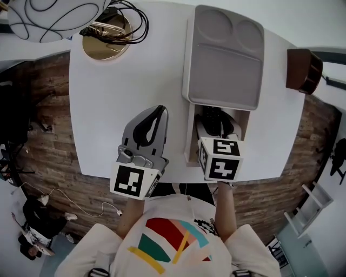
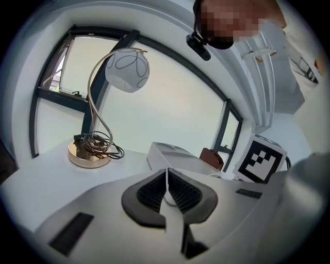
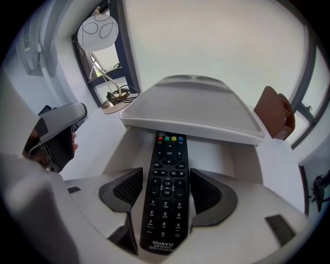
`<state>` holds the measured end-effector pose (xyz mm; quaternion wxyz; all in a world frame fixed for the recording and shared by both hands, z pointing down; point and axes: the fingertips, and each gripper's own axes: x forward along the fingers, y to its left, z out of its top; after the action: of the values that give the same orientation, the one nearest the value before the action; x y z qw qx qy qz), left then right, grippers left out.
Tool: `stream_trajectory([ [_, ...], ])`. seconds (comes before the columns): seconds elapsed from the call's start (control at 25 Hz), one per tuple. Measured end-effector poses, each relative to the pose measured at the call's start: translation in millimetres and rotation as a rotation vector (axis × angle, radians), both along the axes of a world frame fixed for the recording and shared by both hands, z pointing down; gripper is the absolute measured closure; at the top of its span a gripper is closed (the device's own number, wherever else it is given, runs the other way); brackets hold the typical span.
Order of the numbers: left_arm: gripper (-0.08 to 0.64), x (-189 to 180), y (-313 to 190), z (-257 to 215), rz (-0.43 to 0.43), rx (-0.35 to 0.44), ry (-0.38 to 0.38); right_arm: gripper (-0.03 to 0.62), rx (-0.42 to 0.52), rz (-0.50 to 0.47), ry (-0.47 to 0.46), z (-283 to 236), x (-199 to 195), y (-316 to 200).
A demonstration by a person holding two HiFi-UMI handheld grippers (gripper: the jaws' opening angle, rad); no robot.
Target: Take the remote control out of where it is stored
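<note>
A black remote control [image 3: 167,185] lies lengthwise in a white storage box [image 1: 189,135], its far end under the grey tray lid [image 1: 224,65] that is slid partway back. My right gripper [image 1: 216,129] reaches into the open end of the box. Its pads [image 3: 206,193] press both sides of the remote control [image 1: 212,115], shut on it. My left gripper [image 1: 157,112] hovers over the table to the left of the box. Its jaws are shut together, with nothing between the pads [image 2: 154,191].
The box stands on a white table [image 1: 124,92], near its front edge. A lamp with a gold base [image 1: 106,40], a white shade [image 1: 54,16] and coiled black cables stands at the far left. A brown object [image 1: 304,70] sits at the table's right edge.
</note>
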<state>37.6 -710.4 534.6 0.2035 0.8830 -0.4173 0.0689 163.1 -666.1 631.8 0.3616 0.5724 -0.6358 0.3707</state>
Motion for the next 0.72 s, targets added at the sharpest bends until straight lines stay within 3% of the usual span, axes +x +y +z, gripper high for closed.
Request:
stream_trajectory([
  [0.16, 0.538, 3, 1, 0, 0.005, -0.008, 0.006, 0.305, -0.003, 0.006, -0.004, 0, 0, 0],
  [0.24, 0.538, 4, 1, -2, 0.006, -0.003, 0.005, 0.342, -0.017, 0.015, -0.013, -1, 2, 1],
  [0.72, 0.538, -2, 5, -20, -0.014, 0.044, -0.005, 0.346, -0.094, 0.005, -0.053, -15, 2, 6],
])
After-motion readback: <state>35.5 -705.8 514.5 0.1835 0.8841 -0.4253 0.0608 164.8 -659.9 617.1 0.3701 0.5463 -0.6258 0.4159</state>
